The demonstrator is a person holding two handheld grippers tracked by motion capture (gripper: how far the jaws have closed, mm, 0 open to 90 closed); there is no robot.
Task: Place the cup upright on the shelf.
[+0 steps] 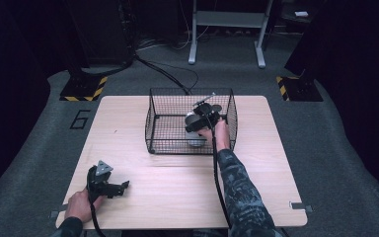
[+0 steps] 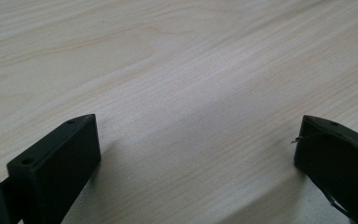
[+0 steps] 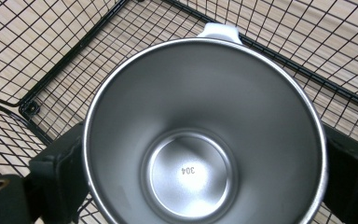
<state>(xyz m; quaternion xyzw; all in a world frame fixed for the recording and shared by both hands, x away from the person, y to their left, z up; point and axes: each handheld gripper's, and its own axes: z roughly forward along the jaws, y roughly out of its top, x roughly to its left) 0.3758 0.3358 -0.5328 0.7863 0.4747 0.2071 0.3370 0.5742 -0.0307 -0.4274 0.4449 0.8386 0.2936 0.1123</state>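
Note:
A stainless steel cup (image 3: pixel 200 140) with a white handle (image 3: pixel 220 31) sits between the two black jaws of my right gripper (image 3: pixel 200 172), which press its sides; I look straight into its mouth. From above, the cup (image 1: pixel 194 129) is inside the black wire basket (image 1: pixel 163 121), near its front right, with my right gripper (image 1: pixel 201 122) over it. My left gripper (image 1: pixel 121 188) rests low over the table's front left, its jaws wide apart with bare wood between them (image 2: pixel 198 140).
The wire basket stands at the middle back of the light wooden table (image 1: pixel 256 163). A grey metal frame (image 1: pixel 227 29) and black stands with yellow-striped bases (image 1: pixel 84 89) stand on the carpet beyond the table.

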